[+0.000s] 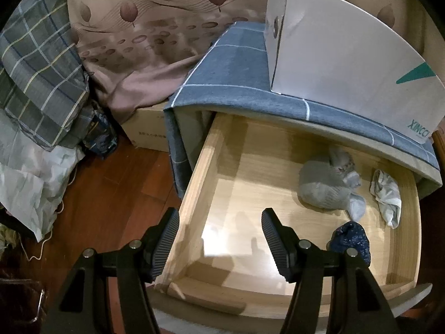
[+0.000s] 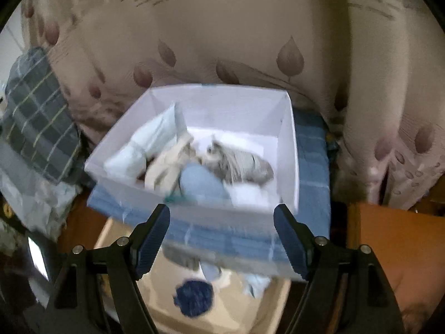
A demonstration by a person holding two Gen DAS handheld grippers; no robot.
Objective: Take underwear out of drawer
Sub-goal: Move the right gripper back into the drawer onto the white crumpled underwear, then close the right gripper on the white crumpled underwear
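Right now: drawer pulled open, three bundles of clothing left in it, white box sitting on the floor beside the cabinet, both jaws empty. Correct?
One thing is off: the white box is not on the floor. It sits on top of the cabinet, on the blue checked cloth, as the left wrist view shows. The rest holds: the drawer is open with a grey bundle, a white one and a dark blue one, and both jaws are empty.

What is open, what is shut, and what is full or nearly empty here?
Drawer: pulled open, mostly bare inside.
Grey bundle: lying in the drawer.
White cloth: crumpled in the drawer.
Dark blue bundle: lying in the drawer near its front.
White box: open on top, several folded clothes inside.
Left gripper: jaws open, holding nothing.
Right gripper: jaws open, holding nothing.
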